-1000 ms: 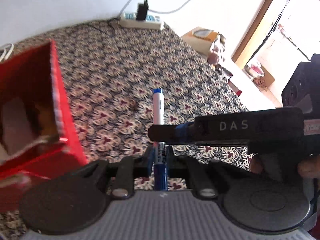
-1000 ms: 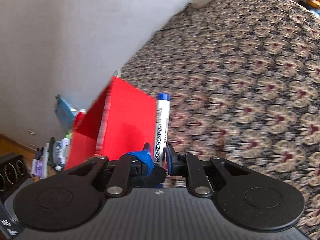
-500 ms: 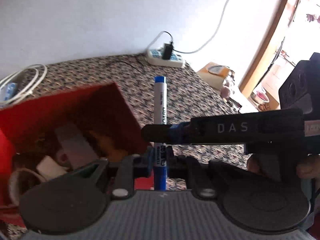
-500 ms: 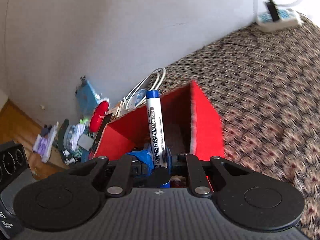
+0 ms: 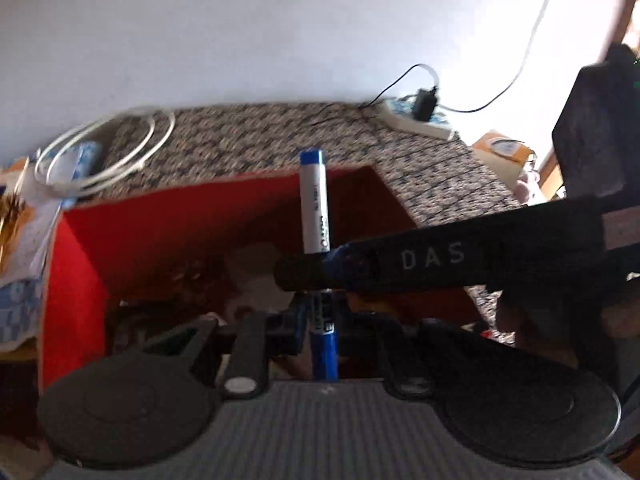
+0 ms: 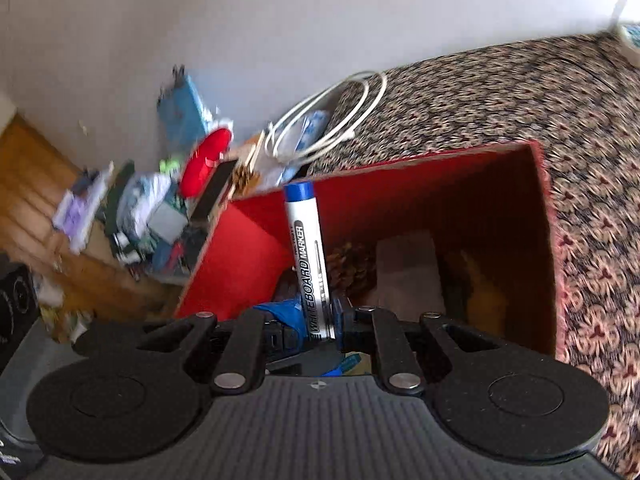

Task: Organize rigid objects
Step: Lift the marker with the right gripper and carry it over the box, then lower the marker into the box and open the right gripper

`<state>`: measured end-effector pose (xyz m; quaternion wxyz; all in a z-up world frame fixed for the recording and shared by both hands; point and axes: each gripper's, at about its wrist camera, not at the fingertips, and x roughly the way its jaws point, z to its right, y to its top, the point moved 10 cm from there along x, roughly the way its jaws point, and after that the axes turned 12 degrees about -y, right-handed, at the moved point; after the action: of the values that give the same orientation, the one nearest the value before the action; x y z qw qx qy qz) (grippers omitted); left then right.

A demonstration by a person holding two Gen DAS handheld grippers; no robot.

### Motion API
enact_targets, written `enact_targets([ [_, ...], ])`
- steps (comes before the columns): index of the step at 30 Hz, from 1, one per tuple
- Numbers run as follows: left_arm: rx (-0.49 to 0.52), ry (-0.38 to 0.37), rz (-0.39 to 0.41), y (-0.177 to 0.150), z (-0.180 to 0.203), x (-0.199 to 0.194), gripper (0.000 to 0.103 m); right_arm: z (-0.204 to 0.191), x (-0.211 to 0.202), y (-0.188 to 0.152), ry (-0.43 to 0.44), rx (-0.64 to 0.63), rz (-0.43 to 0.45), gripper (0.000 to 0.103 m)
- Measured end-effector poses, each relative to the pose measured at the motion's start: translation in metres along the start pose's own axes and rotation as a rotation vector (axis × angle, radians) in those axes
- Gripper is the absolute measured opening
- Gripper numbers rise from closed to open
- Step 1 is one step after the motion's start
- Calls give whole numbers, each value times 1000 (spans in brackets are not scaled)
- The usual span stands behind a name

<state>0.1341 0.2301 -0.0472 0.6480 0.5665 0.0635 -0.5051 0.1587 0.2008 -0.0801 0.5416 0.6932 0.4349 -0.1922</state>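
Observation:
Both grippers hold one white whiteboard marker with a blue cap, pointing up. My left gripper is shut on its lower blue end. My right gripper is shut on the same marker; its finger crosses the left wrist view as a black bar marked DAS. The marker hangs over the open red box, whose inside holds a pine cone, a grey block and other small items.
The box stands on a floral patterned cloth. A coiled white cable lies behind the box. A power strip sits at the far edge by the wall. A cluttered wooden surface lies left of the box.
Both grippers, with the marker, have swung from beside the red box to over its open top. The inside of the box has come into view.

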Motion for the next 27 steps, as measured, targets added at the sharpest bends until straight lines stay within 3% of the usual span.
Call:
enact_targets([
  [8,-90,7,-55,-17,-38,15,6,-6,37,-12,-100,-117,-99,0],
  [14,-107,23,-101,-30,-50,25,6,-4,49,-17,-120,-129,-128,0],
  [27,-126,52,-113,-35,-60,31,7,5,43,-10,-116,-7,-66,0],
])
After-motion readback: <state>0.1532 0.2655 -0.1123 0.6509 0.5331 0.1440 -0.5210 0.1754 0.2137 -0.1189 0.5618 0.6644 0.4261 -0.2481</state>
